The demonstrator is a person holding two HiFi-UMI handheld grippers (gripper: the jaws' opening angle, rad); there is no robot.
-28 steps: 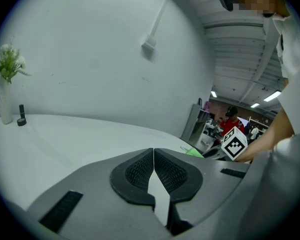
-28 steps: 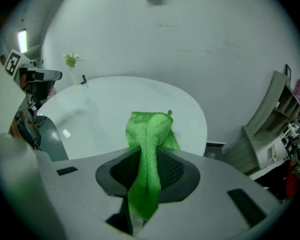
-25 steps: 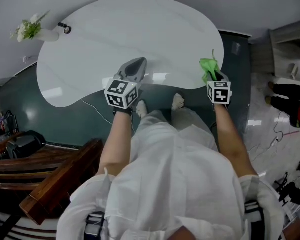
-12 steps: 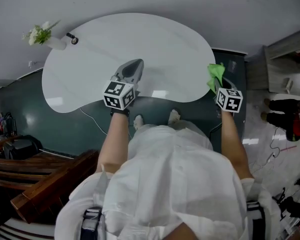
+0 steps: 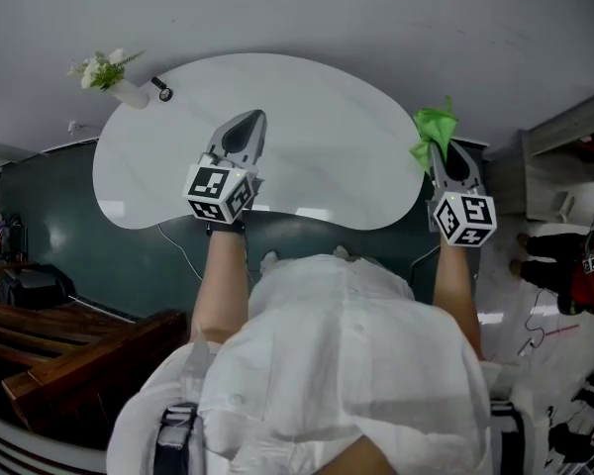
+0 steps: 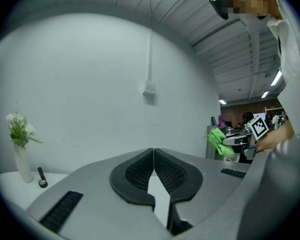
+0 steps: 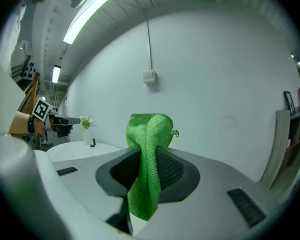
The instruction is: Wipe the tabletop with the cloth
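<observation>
A bright green cloth (image 7: 147, 169) is pinched between the jaws of my right gripper (image 7: 149, 159), bunched above them and hanging down in front. In the head view the cloth (image 5: 433, 132) sits at the tip of the right gripper (image 5: 445, 156), held just off the right end of the white rounded tabletop (image 5: 307, 107). My left gripper (image 5: 240, 132) is over the table's middle-left, jaws shut with nothing between them (image 6: 153, 170). From the left gripper view the green cloth (image 6: 219, 141) shows far right.
A white vase with flowers (image 5: 114, 79) and a small dark object (image 5: 161, 89) stand at the table's far left edge. A white wall runs behind the table. A cable (image 5: 183, 250) lies on the dark floor under the near edge. Wooden furniture (image 5: 69, 354) is at lower left.
Both grippers have risen and moved forward, the right one swinging out past the table's right end with the cloth. The head view has shifted so the table sits lower in view.
</observation>
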